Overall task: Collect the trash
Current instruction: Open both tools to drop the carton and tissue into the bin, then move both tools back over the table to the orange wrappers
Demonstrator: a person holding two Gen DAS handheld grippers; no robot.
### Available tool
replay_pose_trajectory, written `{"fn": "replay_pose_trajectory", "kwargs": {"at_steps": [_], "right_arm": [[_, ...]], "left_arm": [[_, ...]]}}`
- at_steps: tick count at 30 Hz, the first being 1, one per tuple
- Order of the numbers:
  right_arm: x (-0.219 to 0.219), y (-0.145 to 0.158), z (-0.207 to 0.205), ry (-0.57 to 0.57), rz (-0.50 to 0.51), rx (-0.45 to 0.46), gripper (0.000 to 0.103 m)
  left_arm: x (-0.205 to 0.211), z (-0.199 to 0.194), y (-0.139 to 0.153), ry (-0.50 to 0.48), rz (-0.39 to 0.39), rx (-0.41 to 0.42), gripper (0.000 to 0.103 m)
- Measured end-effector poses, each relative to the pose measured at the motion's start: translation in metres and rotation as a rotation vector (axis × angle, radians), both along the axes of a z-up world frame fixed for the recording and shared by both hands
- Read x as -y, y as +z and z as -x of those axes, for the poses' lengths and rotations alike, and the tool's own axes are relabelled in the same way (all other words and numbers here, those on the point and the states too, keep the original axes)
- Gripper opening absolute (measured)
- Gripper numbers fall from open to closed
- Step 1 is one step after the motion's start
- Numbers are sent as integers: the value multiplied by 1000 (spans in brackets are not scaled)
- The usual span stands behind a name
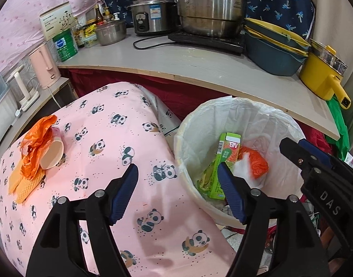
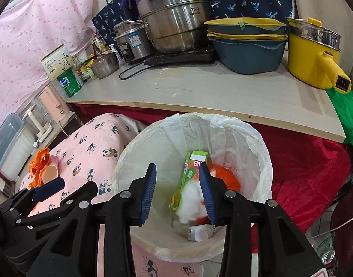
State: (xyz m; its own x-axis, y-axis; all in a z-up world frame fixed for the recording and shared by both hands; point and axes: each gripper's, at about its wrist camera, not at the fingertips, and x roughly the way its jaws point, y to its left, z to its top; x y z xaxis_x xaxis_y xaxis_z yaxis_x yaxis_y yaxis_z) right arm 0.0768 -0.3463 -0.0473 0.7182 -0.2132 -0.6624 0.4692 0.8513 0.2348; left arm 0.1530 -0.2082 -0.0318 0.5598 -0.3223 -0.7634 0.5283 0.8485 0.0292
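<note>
Left gripper (image 1: 177,173) and right gripper (image 2: 177,172), fingers apart and empty, above the lined trash bin (image 2: 264,161); green carton (image 2: 195,165) and orange wrapper (image 2: 225,175) inside; orange bag (image 1: 37,147) on the panda-print cloth (image 1: 121,143)

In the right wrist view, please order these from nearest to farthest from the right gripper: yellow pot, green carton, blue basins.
From the right gripper:
1. Green carton, in the bin just below it.
2. Blue basins, on the counter behind the bin.
3. Yellow pot, counter's far right.
</note>
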Motion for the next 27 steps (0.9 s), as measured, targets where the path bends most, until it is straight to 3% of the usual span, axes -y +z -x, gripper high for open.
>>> {"fn": "replay_pose_trajectory", "kwargs": {"at_steps": [14,27], "right_arm": [[-33,22,-5,54,25,31,43],[-101,36,-20,186,47,38,45]], "left_arm": [[-42,-2,11,86,24,12,72],[-112,-3,18,222,51,27,77]]}}
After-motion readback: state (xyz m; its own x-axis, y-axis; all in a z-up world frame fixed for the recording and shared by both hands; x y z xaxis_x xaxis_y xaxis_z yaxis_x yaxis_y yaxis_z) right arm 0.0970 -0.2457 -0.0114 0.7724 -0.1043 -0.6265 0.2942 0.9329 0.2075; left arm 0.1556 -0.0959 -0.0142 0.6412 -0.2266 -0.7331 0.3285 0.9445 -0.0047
